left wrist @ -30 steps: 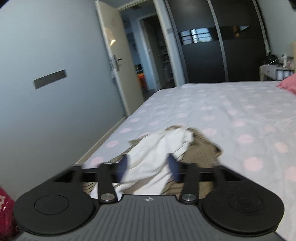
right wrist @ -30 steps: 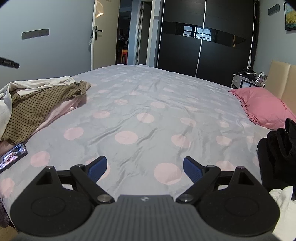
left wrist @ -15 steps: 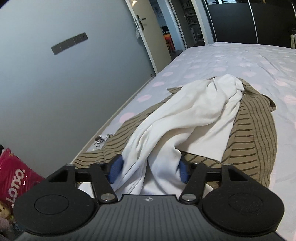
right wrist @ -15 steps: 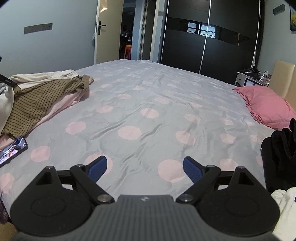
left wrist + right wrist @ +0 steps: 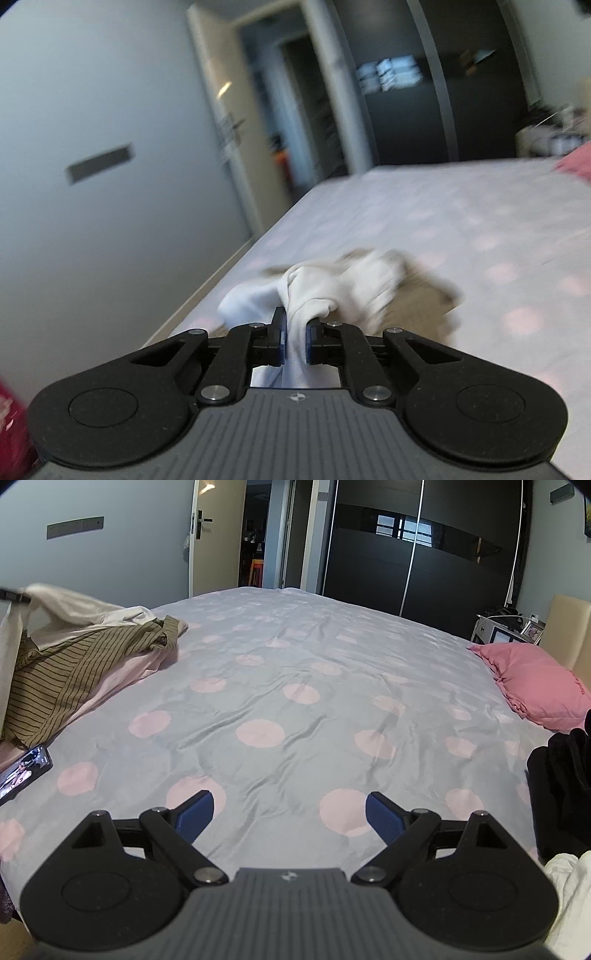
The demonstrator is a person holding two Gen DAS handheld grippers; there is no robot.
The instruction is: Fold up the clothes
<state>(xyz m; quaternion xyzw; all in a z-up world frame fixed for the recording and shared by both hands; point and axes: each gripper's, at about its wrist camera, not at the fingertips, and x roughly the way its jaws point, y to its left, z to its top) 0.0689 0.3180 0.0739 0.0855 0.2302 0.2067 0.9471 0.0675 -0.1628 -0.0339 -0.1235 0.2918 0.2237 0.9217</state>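
My left gripper is closing its jaws, and the blue pads pinch a bunched fold of the white garment, which trails off to the bed; this view is blurred. Under it lies a brown striped garment. In the right wrist view the white garment is drawn up to the left edge above the striped garment, which rests on a pale pink one. My right gripper hangs open over the spotted bedsheet, with nothing between its fingers.
A phone lies on the bed's near left corner. A pink pillow sits at the right, with black clothes and a white cloth nearer. A grey wall runs close along the bed's left side.
The left gripper's jaws have closed on the white garment, and the cloth now rises off the pile. The right gripper has stayed where it was, open.
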